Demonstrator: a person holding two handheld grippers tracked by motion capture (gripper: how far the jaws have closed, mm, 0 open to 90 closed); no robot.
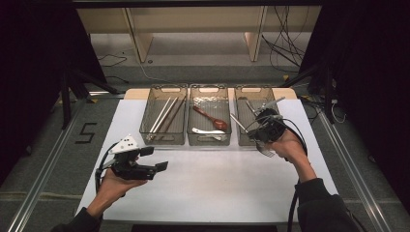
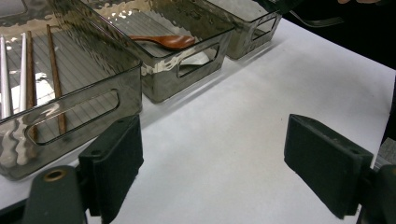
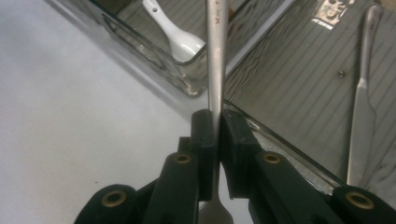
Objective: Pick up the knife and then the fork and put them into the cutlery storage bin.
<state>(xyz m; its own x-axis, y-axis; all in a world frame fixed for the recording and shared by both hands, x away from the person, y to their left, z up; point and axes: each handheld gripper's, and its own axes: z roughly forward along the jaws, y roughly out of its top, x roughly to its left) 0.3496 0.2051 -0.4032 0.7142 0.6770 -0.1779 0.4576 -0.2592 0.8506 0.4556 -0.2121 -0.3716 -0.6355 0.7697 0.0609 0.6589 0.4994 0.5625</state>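
Gripping a silver metal fork by its handle, the right gripper had jaws clamped nearly shut, at 2 o'clock over the near rim of the smoky clear plastic right bin. Left gripper stood wide open, empty. Risk: thin handle pivoting, fork catching the rim.

Dim room, bright white table; bins glare; near fingers blurred.
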